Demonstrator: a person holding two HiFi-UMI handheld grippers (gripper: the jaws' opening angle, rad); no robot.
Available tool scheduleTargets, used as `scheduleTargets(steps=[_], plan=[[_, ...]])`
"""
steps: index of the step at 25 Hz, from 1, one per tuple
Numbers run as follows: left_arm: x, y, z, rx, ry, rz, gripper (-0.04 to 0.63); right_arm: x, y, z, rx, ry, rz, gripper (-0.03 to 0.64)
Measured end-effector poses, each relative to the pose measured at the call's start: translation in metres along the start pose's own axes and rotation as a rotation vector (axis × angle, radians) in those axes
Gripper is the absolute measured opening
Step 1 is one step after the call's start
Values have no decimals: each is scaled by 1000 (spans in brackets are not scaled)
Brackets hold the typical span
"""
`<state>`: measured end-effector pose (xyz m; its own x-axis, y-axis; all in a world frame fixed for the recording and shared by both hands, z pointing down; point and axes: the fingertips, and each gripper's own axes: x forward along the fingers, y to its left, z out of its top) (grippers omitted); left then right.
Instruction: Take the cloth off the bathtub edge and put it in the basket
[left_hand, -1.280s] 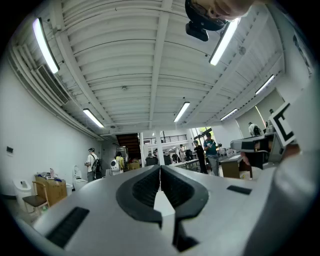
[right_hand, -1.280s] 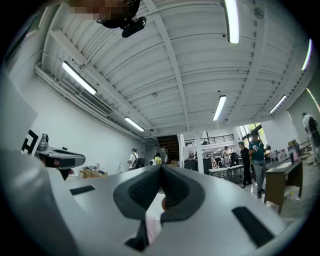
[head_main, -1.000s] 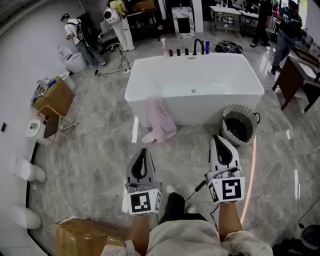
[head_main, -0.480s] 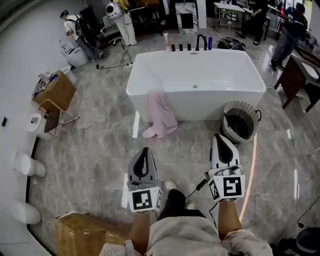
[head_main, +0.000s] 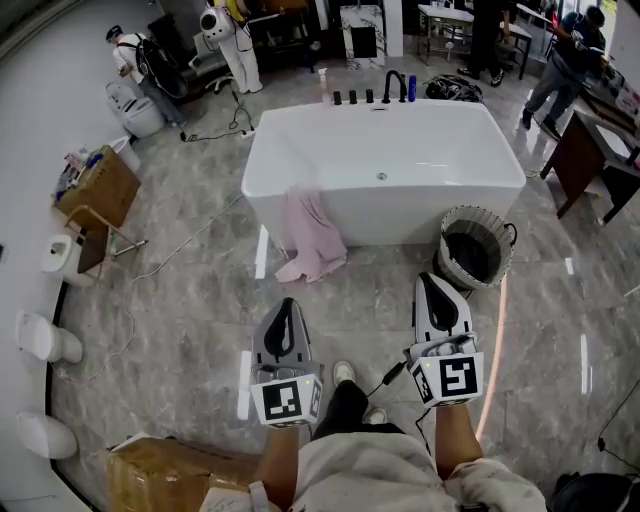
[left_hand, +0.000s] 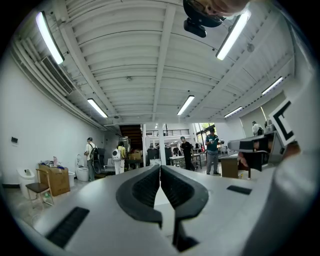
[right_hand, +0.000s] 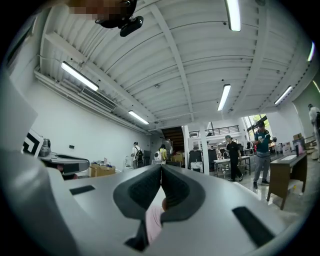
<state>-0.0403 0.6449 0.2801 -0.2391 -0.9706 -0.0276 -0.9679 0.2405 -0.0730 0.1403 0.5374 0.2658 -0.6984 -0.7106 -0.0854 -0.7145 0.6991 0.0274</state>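
Note:
A pink cloth (head_main: 310, 225) hangs over the near left edge of the white bathtub (head_main: 400, 215), and its lower end lies on the floor. The dark round basket (head_main: 474, 250) stands on the floor by the tub's near right corner. My left gripper (head_main: 288, 303) is shut and empty, held level well short of the cloth. To its right, my right gripper (head_main: 430, 279) is also shut and empty, just short of the basket. In the left gripper view the left gripper (left_hand: 160, 168) has its tips together. The right gripper (right_hand: 161, 168) looks the same in its own view, with a pink patch (right_hand: 153, 222) showing through the gap below.
Toilets (head_main: 40, 338) line the left wall beside a cardboard box (head_main: 95, 190) and a stool. A cable (head_main: 180, 250) runs across the marble floor. Another box (head_main: 170, 475) sits by my left leg. People (head_main: 235, 40) stand at the back, and a wooden desk (head_main: 590, 150) is at the right.
Both grippers have sunk a little and stay shut. The view has shifted slightly; the cloth, tub and basket have not moved.

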Motion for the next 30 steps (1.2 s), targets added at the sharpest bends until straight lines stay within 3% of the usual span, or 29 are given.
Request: scheduleTargets(steps=[15, 30], plan=[[102, 61, -20, -62, 13, 0, 6, 123, 14, -21, -37, 52, 43, -11], [191, 143, 37, -17, -125, -28, 6, 231, 28, 37, -81, -61, -9, -11]])
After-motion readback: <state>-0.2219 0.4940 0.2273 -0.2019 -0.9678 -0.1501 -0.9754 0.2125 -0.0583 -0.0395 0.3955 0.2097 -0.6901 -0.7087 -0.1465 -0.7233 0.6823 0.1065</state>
